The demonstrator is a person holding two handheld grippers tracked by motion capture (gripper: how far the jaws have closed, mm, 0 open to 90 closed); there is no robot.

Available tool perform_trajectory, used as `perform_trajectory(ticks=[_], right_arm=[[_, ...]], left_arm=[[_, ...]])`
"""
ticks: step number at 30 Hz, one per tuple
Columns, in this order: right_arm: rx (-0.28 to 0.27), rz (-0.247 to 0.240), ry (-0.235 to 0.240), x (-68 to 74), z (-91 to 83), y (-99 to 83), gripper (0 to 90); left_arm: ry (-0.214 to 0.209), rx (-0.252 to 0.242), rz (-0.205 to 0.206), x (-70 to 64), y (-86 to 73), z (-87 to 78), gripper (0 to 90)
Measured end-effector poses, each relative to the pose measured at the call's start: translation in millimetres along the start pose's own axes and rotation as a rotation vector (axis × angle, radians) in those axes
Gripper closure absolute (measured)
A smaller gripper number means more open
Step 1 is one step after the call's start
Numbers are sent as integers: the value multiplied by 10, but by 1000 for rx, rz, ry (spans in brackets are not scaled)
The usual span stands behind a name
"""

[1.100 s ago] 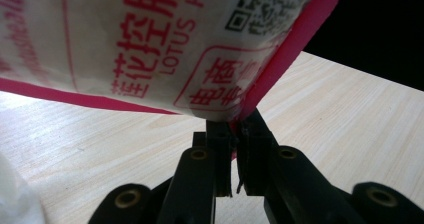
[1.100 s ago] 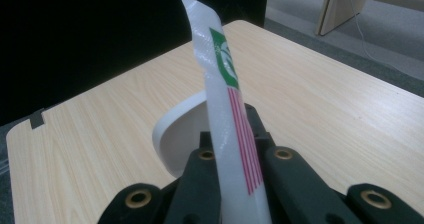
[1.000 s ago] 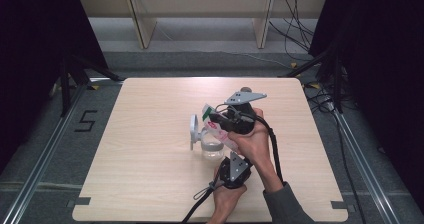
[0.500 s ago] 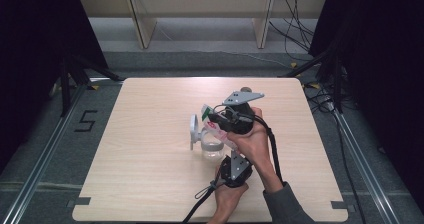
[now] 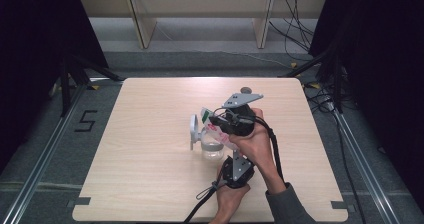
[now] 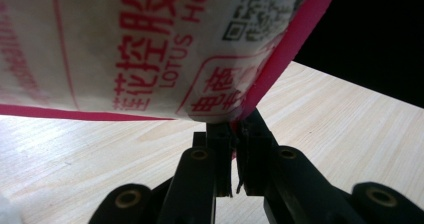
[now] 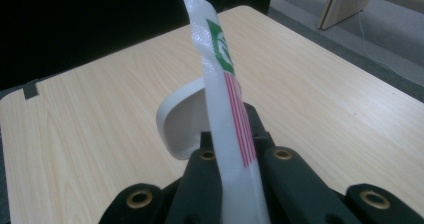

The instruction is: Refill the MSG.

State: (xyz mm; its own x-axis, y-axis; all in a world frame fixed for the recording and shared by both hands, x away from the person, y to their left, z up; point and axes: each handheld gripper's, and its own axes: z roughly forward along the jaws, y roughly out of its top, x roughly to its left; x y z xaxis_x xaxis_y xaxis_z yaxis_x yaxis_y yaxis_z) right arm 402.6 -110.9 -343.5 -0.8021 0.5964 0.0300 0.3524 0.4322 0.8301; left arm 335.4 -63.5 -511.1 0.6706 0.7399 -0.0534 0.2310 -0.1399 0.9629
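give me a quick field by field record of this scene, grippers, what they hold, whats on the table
surface: light wooden table
left gripper: jaws shut on the lower edge of the packet, by its pink border
right gripper: jaws shut on the upper edge of the packet
packet: white sachet with red print and a green mark, held up between both grippers
glass jar: clear, stands on the table under the packet
lid: white, standing on edge beside the jar
jar contents: cannot tell
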Motion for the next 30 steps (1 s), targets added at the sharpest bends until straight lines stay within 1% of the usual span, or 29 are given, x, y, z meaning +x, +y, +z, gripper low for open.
perform_trajectory(ticks=[1, 2, 3, 4, 6, 7, 11, 13, 16, 17, 20, 21, 22, 23, 25, 27, 28, 29, 30], right_arm=[[-8, -1, -1, 10, 18, -1, 900], [-2, -6, 3, 6, 18, 3, 900], [2, -23, 3, 1, 18, 9, 900], [7, -14, -6, 11, 11, 12, 900], [5, -5, -2, 16, 14, 10, 900], [-5, -19, -1, -13, 18, 14, 900], [-5, -15, -3, -17, 10, 15, 900], [-7, -24, -4, -17, 4, 19, 900], [-10, -14, -5, -4, -5, 27, 900], [-10, -32, -1, -21, -7, 32, 900], [-11, -21, 0, -22, -14, 33, 900], [-23, -12, -14, -20, -16, 27, 900], [-24, -13, -8, -27, -12, 26, 900], [-9, -10, -1, -34, -20, 28, 900], [-8, -9, -5, -36, -19, 28, 900], [-17, -12, -2, -31, -3, 28, 900], [-14, -22, 2, -36, 0, 32, 900], [-13, -24, 5, -34, 3, 35, 900], [-19, -19, 11, -25, 8, 39, 900]], left_arm=[[2, 3, 2, -1, 6, -4, 849], [2, 1, 1, 0, 7, -2, 850], [4, -3, 0, 0, 5, 0, 849], [4, -3, -1, 3, 5, 2, 849], [3, -1, -1, 7, 5, 1, 849], [1, 0, 1, 8, 8, 3, 849], [5, -6, -3, 3, 12, 14, 849], [9, -6, 2, 3, 19, 12, 849], [8, -14, -7, 4, 31, 21, 848], [8, -13, -5, 6, 34, 20, 848], [9, -19, -4, 6, 33, 26, 848], [6, -20, -6, 2, 31, 30, 848], [4, -18, -4, 2, 31, 29, 847], [3, -18, -4, -1, 30, 28, 847], [4, -17, 2, -1, 29, 29, 847], [9, -20, -1, 1, 24, 27, 847], [9, -20, -1, 1, 24, 27, 847], [11, -29, -11, 9, 21, 25, 847], [11, -29, -11, 9, 21, 25, 847]])
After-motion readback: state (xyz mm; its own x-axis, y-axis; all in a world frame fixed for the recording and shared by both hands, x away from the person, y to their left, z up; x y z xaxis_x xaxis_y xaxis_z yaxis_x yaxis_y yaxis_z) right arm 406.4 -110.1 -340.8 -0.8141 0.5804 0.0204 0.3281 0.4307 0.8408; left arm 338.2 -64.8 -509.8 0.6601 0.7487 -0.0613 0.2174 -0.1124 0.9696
